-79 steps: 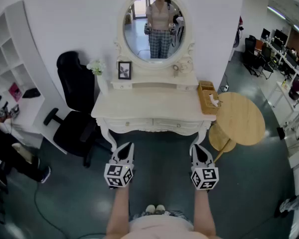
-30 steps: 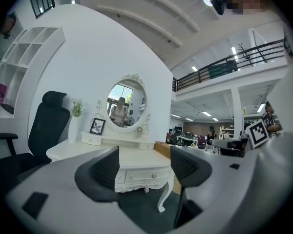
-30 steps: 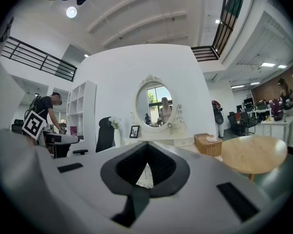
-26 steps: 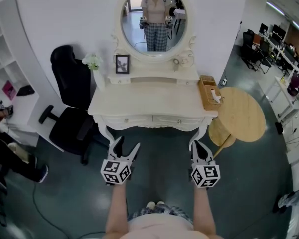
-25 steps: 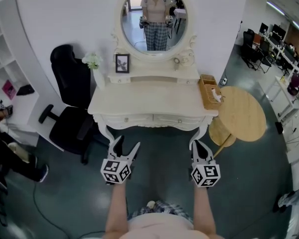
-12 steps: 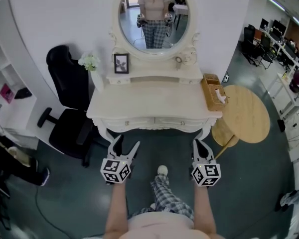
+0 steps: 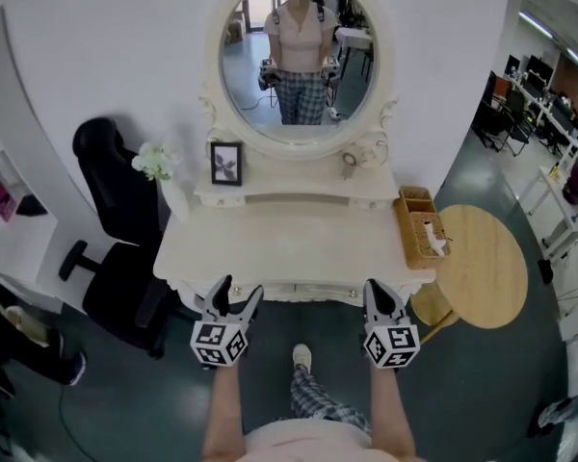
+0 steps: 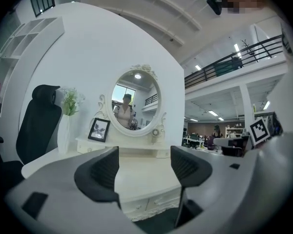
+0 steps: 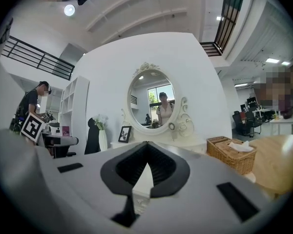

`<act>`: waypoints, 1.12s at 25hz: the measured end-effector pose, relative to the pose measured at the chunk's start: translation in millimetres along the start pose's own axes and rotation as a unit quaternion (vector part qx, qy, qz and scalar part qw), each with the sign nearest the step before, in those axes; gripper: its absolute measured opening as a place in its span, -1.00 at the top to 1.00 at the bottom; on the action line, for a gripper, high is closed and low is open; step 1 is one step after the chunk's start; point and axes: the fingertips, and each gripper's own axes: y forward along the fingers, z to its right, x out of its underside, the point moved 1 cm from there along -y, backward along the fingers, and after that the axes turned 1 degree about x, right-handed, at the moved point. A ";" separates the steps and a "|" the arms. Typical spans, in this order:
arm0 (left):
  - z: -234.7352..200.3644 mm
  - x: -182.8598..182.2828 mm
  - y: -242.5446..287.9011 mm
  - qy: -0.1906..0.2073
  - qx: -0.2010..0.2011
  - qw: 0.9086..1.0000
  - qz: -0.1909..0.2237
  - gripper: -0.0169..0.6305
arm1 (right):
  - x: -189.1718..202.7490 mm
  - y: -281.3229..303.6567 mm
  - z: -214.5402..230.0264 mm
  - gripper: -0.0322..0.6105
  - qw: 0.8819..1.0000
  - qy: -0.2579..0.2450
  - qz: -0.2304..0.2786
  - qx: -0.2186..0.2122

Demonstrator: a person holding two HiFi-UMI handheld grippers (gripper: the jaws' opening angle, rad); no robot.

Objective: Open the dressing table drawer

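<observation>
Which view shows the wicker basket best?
The right gripper view: the basket stands large and unblocked, with weave and tissue clear. The head view shows the basket small, from above, at the right end of the table. The left gripper view does not show it.

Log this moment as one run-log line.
phase: pre-grasp | left gripper: open, empty | right gripper: shut, empty | dressing table drawers: closed, untouched

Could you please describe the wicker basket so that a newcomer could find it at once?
Start at the white dressing table under the oval mirror. At its right end, next to the round wooden table, sits the wicker basket: the only brown woven thing there, holding tissues.
</observation>
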 end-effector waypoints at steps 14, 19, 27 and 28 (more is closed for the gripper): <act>-75.4 -50.9 190.8 0.000 -0.024 1.000 0.001 -0.04 | -46.8 224.5 52.3 0.85 0.998 0.001 -0.010 -0.054; -91.7 -53.9 213.9 -0.006 -0.029 1.000 0.000 -0.04 | -50.2 254.9 50.5 0.85 0.998 -0.002 -0.004 -0.063; -120.0 -56.5 239.9 -0.004 -0.033 0.999 -0.012 -0.04 | -46.9 290.6 48.5 0.85 0.998 0.000 -0.018 -0.057; -124.1 -56.1 242.2 -0.005 -0.035 0.999 -0.013 -0.04 | -45.6 294.0 47.4 0.85 0.998 0.000 -0.020 -0.057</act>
